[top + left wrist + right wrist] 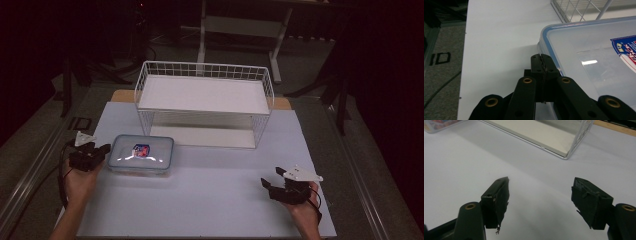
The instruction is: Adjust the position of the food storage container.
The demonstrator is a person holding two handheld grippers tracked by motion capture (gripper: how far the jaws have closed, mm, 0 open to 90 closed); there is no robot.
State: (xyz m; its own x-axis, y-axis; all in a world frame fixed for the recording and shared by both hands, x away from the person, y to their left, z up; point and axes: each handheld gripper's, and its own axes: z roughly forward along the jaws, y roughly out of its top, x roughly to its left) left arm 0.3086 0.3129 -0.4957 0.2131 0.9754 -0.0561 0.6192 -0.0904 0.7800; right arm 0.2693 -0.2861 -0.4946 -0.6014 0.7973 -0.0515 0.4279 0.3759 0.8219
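Left gripper of mine is pinched tight with nothing inside, touching the box edge, not yet moved.

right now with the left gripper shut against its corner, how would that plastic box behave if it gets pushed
The plastic box would probably slide rather than tip: it sits low and flat on the smooth table. It looks rigid, with a clear clip-on lid, so it should keep its shape. A push from the left gripper at the corner may turn it as it moves.
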